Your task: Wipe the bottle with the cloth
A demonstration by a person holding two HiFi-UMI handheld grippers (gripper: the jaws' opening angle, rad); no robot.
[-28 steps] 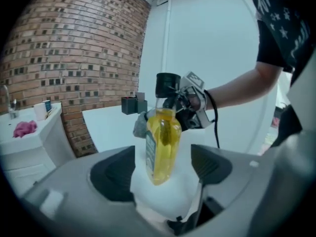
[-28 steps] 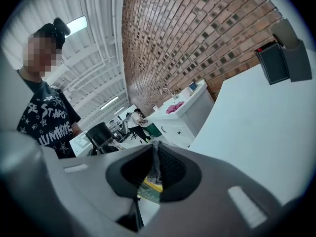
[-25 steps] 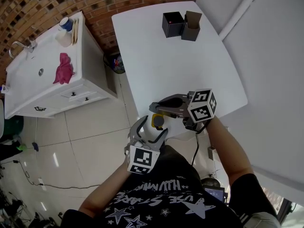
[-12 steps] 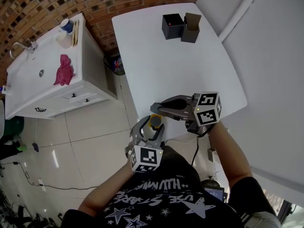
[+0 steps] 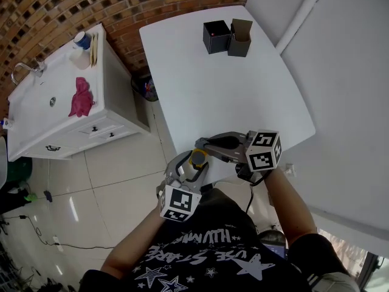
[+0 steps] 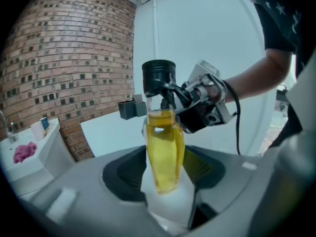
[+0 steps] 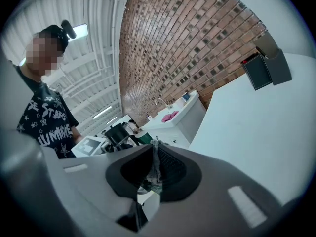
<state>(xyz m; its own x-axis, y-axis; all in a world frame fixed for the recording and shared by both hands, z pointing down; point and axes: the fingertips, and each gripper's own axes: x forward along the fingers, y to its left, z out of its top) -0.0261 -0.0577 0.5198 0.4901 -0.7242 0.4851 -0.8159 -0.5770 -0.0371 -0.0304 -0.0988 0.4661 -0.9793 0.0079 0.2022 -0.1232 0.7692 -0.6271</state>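
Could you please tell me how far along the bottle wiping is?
Done: the left hand-held gripper has just been closing its jaws on the bottle; the right hand-held gripper pinches the cloth. In hand: cloth poised beside the bottle's neck. Left: the wiping itself.

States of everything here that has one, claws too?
bottle: upright, capped, part full of yellow liquid
left claw: jaws just been closing, shut on bottle
right claw: shut on grey cloth
grey cloth: pinched between jaws
pink cloth: crumpled on sink counter
brown box: top open
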